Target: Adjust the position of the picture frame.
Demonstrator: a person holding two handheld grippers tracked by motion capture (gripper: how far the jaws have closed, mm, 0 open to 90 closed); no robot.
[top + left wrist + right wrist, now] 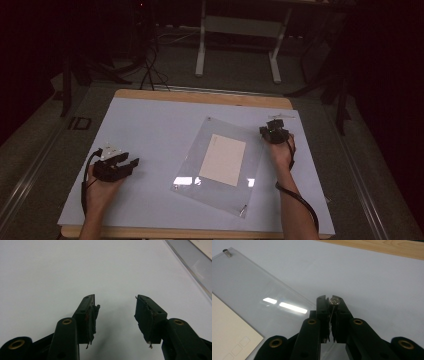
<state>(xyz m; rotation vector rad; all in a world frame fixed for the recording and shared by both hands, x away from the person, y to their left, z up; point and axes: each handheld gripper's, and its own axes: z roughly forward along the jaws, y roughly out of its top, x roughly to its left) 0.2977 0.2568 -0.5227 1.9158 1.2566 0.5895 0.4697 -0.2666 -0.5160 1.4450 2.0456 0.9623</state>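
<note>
A: Left claw, lower left of the high view: jaws spread wide, nothing between them, over the bare white table.

B: Right claw: jaws pinched nearly together on a small round metal stud at the clear sheet's upper-right corner.

A: Sheet lies flat, centre-right, cream card under it; another stud at the far corner.
</note>
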